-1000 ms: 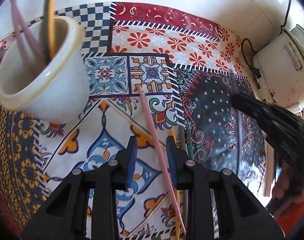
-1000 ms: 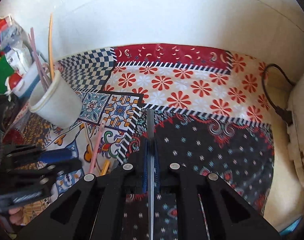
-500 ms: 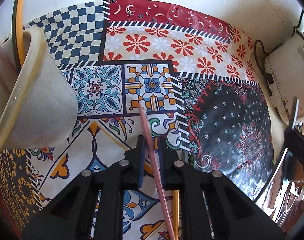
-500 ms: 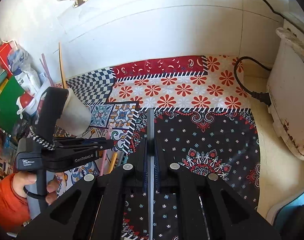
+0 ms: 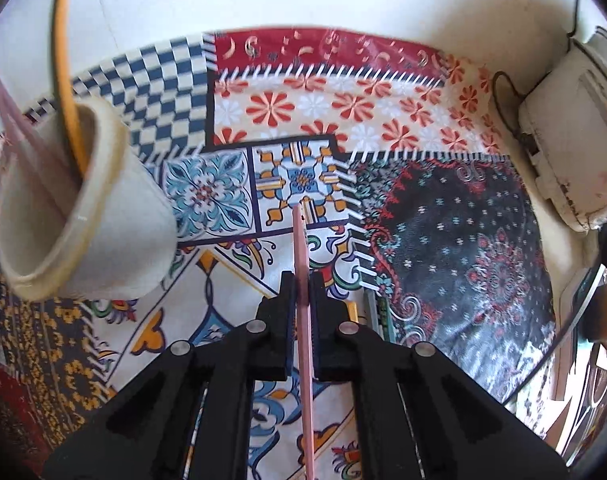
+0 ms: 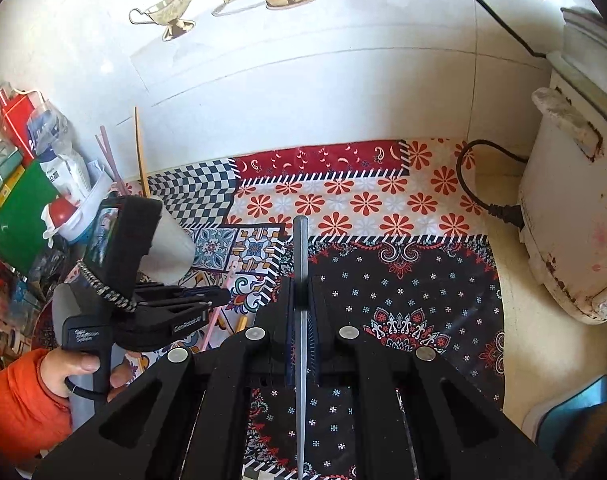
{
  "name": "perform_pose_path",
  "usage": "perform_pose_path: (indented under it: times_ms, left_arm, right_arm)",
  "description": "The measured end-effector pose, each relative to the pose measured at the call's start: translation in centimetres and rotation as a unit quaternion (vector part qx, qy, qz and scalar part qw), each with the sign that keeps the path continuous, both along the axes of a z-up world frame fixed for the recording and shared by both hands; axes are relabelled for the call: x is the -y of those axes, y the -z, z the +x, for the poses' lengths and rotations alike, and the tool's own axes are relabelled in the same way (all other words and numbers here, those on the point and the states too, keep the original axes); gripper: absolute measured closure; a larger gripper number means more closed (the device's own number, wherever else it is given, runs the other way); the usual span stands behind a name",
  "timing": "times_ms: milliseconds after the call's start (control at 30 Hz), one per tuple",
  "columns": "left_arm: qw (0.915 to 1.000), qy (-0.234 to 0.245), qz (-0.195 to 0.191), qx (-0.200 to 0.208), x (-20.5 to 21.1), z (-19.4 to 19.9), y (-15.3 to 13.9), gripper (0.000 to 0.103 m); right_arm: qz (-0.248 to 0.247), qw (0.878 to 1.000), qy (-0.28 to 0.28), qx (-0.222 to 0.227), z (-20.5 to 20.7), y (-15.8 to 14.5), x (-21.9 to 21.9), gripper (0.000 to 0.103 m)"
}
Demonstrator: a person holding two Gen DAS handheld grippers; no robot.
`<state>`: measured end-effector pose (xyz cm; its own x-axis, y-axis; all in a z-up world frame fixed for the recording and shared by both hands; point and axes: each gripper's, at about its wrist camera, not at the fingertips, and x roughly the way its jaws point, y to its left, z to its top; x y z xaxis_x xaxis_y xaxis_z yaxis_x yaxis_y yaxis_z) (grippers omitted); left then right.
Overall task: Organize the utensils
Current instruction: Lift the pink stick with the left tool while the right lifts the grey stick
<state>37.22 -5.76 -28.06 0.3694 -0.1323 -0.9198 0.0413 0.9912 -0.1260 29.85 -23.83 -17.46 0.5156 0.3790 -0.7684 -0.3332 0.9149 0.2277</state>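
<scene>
The left hand-held gripper (image 5: 302, 280) now clenches the pink chopstick (image 5: 303, 320) — a second ago its fingers stood apart. The right hand-held gripper (image 6: 301, 284) still grips the grey chopstick (image 6: 300, 320), lifted higher above the surface (image 6: 423, 280)

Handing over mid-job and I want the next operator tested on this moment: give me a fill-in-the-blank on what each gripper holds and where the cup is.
1. The left gripper is shut on a ____ chopstick.
2. The right gripper is shut on a ____ chopstick.
3. The cup already holds an orange stick and stands to the ____ of the left gripper.

Missing words: pink; grey; left
</scene>
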Motion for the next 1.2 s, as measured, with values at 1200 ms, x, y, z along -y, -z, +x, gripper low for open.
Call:
perform_pose_path:
  times_ms: [1200]
  left_arm:
    - [0.9614, -0.082, -0.028, 0.261, -9.5, -11.9, -22.2, 0.099]
  right_arm:
    - [0.041, 0.986, -0.076, 0.143, -2.5, -11.8, -8.0, 0.097]
